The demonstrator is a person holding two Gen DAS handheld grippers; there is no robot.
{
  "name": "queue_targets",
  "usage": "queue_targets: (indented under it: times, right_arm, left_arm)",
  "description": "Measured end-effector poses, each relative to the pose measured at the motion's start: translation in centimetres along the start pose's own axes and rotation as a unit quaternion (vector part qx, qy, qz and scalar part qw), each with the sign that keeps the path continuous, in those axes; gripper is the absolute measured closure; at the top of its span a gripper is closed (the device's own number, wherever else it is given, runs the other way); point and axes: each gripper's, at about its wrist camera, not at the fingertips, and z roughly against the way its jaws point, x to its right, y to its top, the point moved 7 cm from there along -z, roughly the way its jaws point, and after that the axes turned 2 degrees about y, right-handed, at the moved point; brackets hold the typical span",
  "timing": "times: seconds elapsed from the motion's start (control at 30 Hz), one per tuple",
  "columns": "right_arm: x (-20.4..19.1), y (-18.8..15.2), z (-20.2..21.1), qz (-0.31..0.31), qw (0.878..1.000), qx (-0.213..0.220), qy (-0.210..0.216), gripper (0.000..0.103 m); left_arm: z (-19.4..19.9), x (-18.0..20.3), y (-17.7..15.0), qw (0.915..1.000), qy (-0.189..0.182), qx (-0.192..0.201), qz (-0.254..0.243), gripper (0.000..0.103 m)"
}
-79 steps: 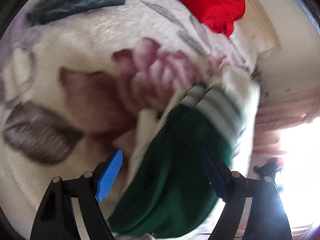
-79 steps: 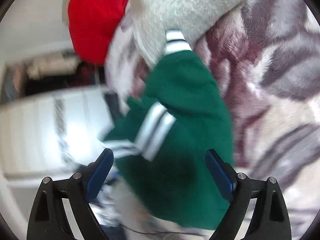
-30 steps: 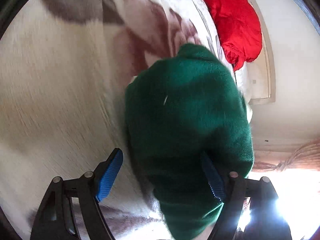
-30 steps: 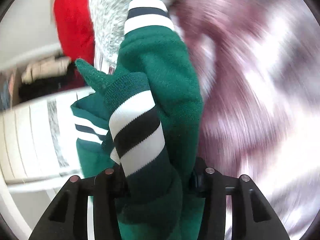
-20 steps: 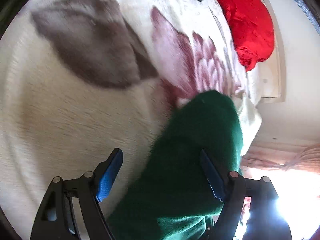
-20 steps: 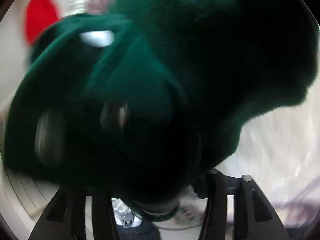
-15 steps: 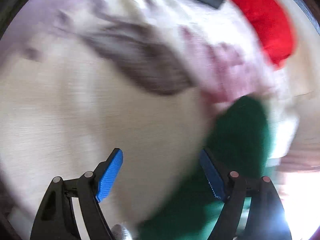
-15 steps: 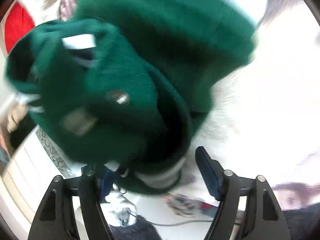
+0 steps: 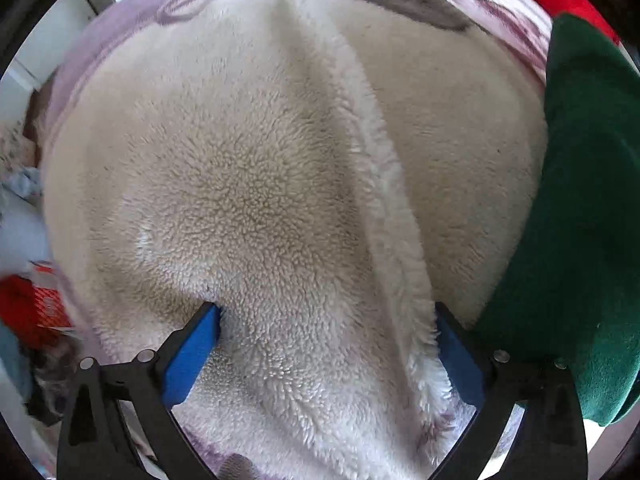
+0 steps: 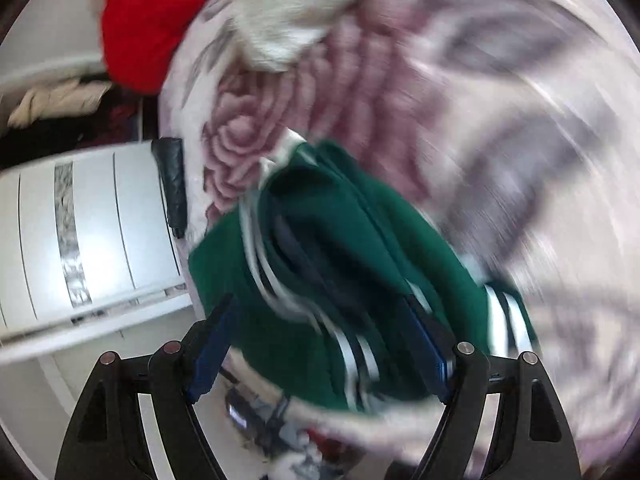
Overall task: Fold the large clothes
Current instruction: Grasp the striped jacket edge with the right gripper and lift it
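A cream fleece garment point(image 9: 280, 184) fills the left wrist view, with a long raised edge running down its middle. My left gripper point(image 9: 326, 344) is open, its blue pads point(image 9: 188, 354) pressed down into the fleece on either side of that edge. A green sweater with white and dark striped cuffs point(image 10: 344, 264) lies bunched on the bed in the right wrist view; it also shows at the right edge of the left wrist view point(image 9: 588, 220). My right gripper point(image 10: 320, 344) is open and empty just above the sweater. The right view is motion-blurred.
A floral blanket point(image 10: 460, 92) in pink and grey covers the bed. A red garment point(image 10: 148, 16) lies at the bed's far end. A white slatted cabinet point(image 10: 80, 232) stands beside the bed. Red and grey clutter point(image 9: 28, 312) lies off the bed's left edge.
My right gripper opened and let go of the green sweater, which dropped onto the bed. My left gripper swung left from the sweater and came down onto the cream fleece.
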Motion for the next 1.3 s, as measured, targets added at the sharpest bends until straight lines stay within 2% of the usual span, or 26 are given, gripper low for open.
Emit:
queue_targets:
  times: [0.07,0.1,0.13,0.17,0.23,0.27,0.33,0.4,0.47,0.53,0.57,0.6,0.67,0.73,0.83,0.87,0.9,0.93,0.97,1.0,1.1,1.17,1.23,1.3]
  right_arm:
    - [-2.0,1.4,-5.0,0.024,0.999,-0.034,-0.009,0.024]
    - [-3.1,1.7,-6.4,0.035,0.998,-0.042,0.0,0.07]
    - [-4.2,2.6,-7.2,0.053,0.998,-0.036,-0.005,0.096]
    - [-5.1,3.0,-7.6,0.068,0.997,-0.038,-0.017,0.099]
    - [-8.5,5.7,-6.8,0.107,0.994,0.017,-0.03,0.1]
    - [-11.9,6.6,-7.2,0.122,0.991,0.037,-0.039,0.1]
    - [-14.2,9.9,-8.5,0.11,0.992,0.046,-0.04,0.1]
    - [-14.3,10.8,-9.6,0.131,0.988,0.037,-0.078,0.1]
    - [-13.8,11.0,-12.4,0.129,0.986,-0.01,-0.101,0.099]
    - [-12.9,10.4,-11.9,0.098,0.99,-0.04,-0.089,0.083]
    - [-11.9,9.3,-10.2,0.092,0.992,-0.041,-0.077,0.059]
    - [-11.2,8.0,-8.2,0.092,0.993,-0.037,-0.067,0.04]
    - [-9.8,5.6,-5.7,0.097,0.993,-0.023,-0.065,0.028]
    - [-7.7,2.4,-4.9,0.099,0.991,-0.043,-0.077,0.027]
    - [-4.2,-2.0,-6.7,0.094,0.987,-0.096,-0.086,0.027]
    - [-2.9,-3.5,-7.5,0.09,0.986,-0.11,-0.091,0.028]
    - [-2.1,-4.5,-8.5,0.087,0.985,-0.115,-0.092,0.052]
    - [-1.6,-5.4,-9.4,0.097,0.984,-0.111,-0.099,0.075]
    - [-1.4,-5.8,-10.0,0.109,0.981,-0.106,-0.12,0.09]
    - [-1.5,-6.0,-9.9,0.119,0.98,-0.094,-0.126,0.097]
    - [-1.6,-5.7,-6.4,0.099,0.987,-0.034,-0.125,0.101]
    - [-1.8,-4.7,-2.8,0.095,0.987,0.013,-0.127,0.101]
    - [-1.0,-3.6,-1.1,0.103,0.982,0.038,-0.154,0.101]
    - [0.7,-3.0,-1.9,0.091,0.981,0.027,-0.17,0.101]
  left_arm:
    - [-0.2,0.0,-0.1,0.9999,-0.012,0.006,-0.002,0.0]
    - [-0.3,0.2,-0.1,0.9998,-0.019,0.009,-0.003,0.0]
    - [-0.3,-0.6,-0.6,0.9997,-0.022,0.01,-0.003,0.0]
    - [-0.3,-0.5,-0.6,0.9995,-0.028,0.015,0.005,0.0]
    - [-0.2,-0.9,-0.8,0.9987,-0.036,0.03,0.02,0.0]
    - [-0.3,-1.0,-0.7,0.9982,-0.04,0.033,0.03,0.0]
    - [0.0,-2.3,-1.2,0.9972,-0.049,0.035,0.045,0.0]
    - [0.1,-3.3,-1.6,0.9972,-0.055,0.025,0.045,0.0]
    - [0.4,-3.2,-1.9,0.9982,-0.049,0.005,0.035,0.0]
    - [0.8,-3.3,-1.7,0.9982,-0.048,-0.006,0.035,0.0]
    - [1.1,-3.2,-1.6,0.998,-0.05,-0.008,0.037,0.0]
    - [1.6,-3.1,-1.7,0.9978,-0.053,-0.007,0.04,0.0]
    - [2.5,-3.3,-1.8,0.9971,-0.06,-0.006,0.047,0.0]
    - [3.3,-3.8,-2.4,0.997,-0.057,-0.009,0.051,0.0]
    - [4.1,-3.9,-3.3,0.9973,-0.052,-0.013,0.05,0.0]
    - [4.6,-3.6,-3.7,0.9978,-0.046,-0.012,0.046,0.0]
    - [6.4,-2.9,-3.9,0.998,-0.045,-0.01,0.042,0.0]
    - [6.4,-2.5,-3.6,0.9985,-0.042,-0.007,0.035,0.0]
    - [7.1,-2.1,-3.6,0.9992,-0.033,-0.001,0.024,0.0]
    - [7.5,-1.6,-3.6,0.9994,-0.03,0.005,0.018,0.0]
    - [9.7,-0.5,-2.9,0.9993,-0.019,0.032,-0.005,0.0]
    - [10.9,0.3,-2.4,0.9987,-0.027,0.043,-0.008,0.0]
    - [11.3,0.4,-1.9,0.9982,-0.04,0.045,-0.005,0.0]
    - [11.4,1.6,-1.5,0.9975,-0.056,0.042,-0.007,0.0]
